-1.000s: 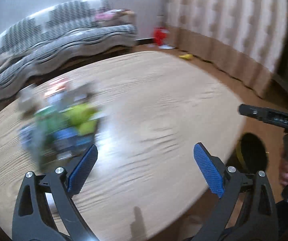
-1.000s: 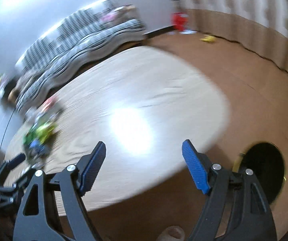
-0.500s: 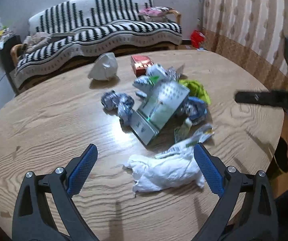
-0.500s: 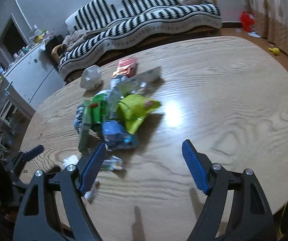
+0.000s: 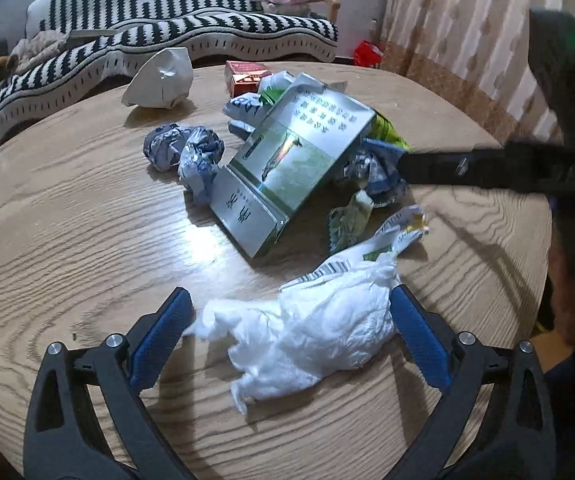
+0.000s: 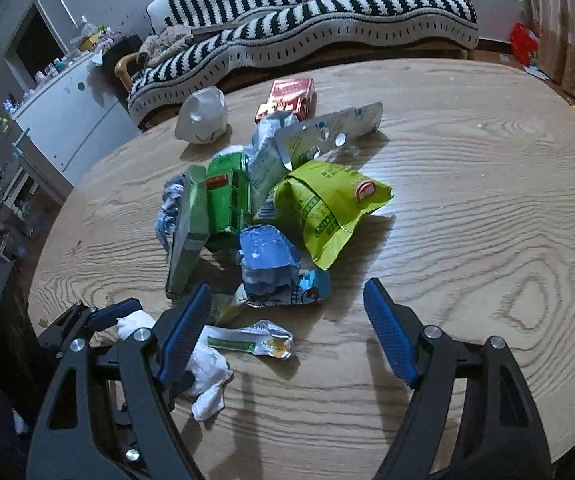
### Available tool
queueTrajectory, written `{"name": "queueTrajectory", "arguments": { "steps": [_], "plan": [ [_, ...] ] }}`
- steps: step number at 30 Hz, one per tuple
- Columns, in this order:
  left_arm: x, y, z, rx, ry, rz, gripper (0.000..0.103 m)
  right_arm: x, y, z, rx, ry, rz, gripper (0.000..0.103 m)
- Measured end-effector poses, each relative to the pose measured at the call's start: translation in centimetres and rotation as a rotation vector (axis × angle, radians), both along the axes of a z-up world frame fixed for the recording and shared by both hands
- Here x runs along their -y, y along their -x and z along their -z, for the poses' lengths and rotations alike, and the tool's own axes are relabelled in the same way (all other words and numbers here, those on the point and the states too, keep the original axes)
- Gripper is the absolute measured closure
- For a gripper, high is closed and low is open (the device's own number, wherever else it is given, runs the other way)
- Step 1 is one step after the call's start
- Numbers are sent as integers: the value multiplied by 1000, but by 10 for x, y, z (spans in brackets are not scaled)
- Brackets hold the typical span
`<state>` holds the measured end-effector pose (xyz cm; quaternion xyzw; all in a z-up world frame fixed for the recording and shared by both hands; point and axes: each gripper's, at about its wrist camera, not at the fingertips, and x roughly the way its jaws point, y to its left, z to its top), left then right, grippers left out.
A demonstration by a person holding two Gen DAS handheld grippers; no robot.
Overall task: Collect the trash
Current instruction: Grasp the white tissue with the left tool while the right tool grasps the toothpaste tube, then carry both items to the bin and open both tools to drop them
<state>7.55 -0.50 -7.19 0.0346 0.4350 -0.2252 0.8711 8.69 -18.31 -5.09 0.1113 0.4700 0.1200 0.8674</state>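
A pile of trash lies on the oval wooden table (image 5: 67,220). A crumpled white tissue (image 5: 311,328) lies between the open fingers of my left gripper (image 5: 287,332). Behind it are a green-silver carton (image 5: 287,160), crumpled blue-white wrappers (image 5: 183,152), a red box (image 5: 245,76) and a white paper ball (image 5: 159,78). My right gripper (image 6: 287,320) is open over a torn sachet (image 6: 247,342), just short of a blue crumpled wrapper (image 6: 267,260). A yellow-green bag (image 6: 327,204), a green carton (image 6: 207,216) and a blister pack (image 6: 327,132) lie beyond. The left gripper (image 6: 99,320) shows at lower left.
A black-and-white striped sofa (image 6: 307,20) stands behind the table. A white cabinet (image 6: 71,112) stands at left. A curtain (image 5: 467,20) and a red object (image 5: 367,54) on the floor are at right. The right gripper's body (image 5: 527,168) crosses the left wrist view.
Both grippers have moved forward and down toward the trash pile. The white tissue now lies between the left gripper's fingers. The right gripper has closed in on the blue wrapper and sachet.
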Motion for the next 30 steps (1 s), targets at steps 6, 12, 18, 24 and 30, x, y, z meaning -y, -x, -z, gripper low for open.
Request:
{"name": "queueTrajectory", "arguments": {
  "steps": [6,12,18,24,30],
  "plan": [
    [11,15,-1,41,-28,68,45,-6,-1,7,-18,20,-35,27],
    [8,27,-10,11,6,110,86,-14,7,15,-46,47,-116,28],
    [-16,31,-23,16,26,53,87,-28,12,19,-33,121,-174,30],
    [-34,27,-32,15,51,-5,87,-39,12,21,-3,160,-210,64],
    [-39,22,-41,28,53,-40,87,-40,26,18,6,132,-271,89]
  ]
}}
